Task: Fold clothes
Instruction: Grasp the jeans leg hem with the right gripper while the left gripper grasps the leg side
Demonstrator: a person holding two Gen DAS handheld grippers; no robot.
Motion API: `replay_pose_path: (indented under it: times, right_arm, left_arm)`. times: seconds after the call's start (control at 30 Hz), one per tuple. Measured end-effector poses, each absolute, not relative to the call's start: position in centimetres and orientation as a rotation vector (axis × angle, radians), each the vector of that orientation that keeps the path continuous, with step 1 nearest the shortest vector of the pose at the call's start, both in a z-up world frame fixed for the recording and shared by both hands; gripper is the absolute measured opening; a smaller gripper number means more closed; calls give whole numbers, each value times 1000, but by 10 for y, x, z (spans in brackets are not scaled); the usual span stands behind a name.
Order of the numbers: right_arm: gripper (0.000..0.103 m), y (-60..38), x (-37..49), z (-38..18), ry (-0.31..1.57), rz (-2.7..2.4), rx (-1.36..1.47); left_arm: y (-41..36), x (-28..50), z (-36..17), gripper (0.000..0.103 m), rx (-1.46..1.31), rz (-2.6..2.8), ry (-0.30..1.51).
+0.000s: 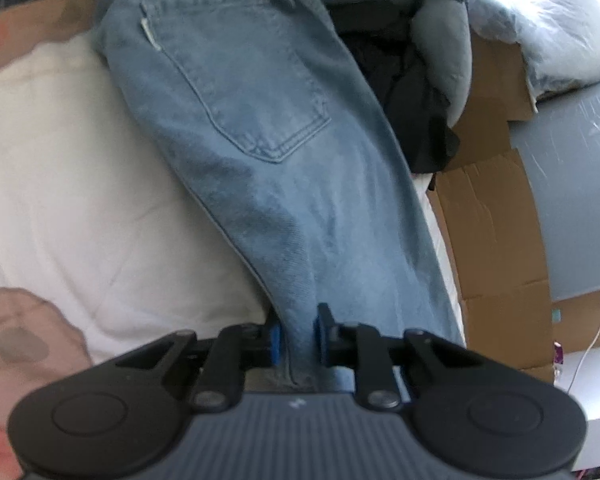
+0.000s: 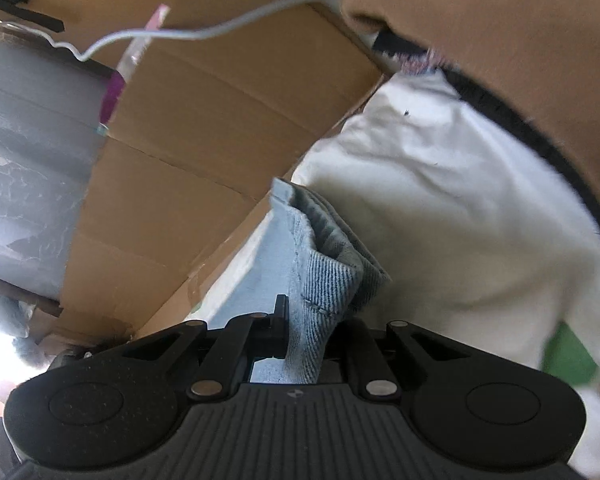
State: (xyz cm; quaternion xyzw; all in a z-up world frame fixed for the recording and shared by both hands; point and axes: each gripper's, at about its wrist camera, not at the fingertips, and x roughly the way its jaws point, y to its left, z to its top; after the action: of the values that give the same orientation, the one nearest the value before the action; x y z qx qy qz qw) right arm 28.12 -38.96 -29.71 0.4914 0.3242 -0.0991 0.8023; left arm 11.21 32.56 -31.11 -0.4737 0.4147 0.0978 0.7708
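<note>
your left gripper [image 1: 297,336] is clenched on a bunched ridge of the light blue jeans [image 1: 260,128], blue pads pressing the denim from both sides. your right gripper [image 2: 306,322] pinches a thick folded hem of the same denim [image 2: 320,264], though only one finger is plainly seen against the cloth.

the main risk is slippage: each grip takes a narrow wad of heavy fabric, so a quick lift or a pull apart could drag a layer free and let the fold fall open. the right-hand hem sits close to the edge of the white bedding [image 2: 440,184], with cardboard boxes [image 2: 204,120] just beyond, so the leg could slide off that side. a white cable [image 2: 188,34] hangs near and might snag.

the jeans lie on the white bedding, back pocket [image 1: 244,92] facing up, the leg running down to your left gripper. the denim looks faded, stiff and mostly smooth, creased only where it is gathered.
</note>
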Motion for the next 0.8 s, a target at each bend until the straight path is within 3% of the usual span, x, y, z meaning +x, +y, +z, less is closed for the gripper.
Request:
replay_pose_path:
  times: [0.53,0.8]
  right_arm:
    - [5,-394,115,-214,750,-325,997]
    - [5,-402,50,-211,759,-377,988]
  left_arm:
    - [322,53,-279,18,-847,130,1102]
    - [308,24,-284,18,-824,109,1163]
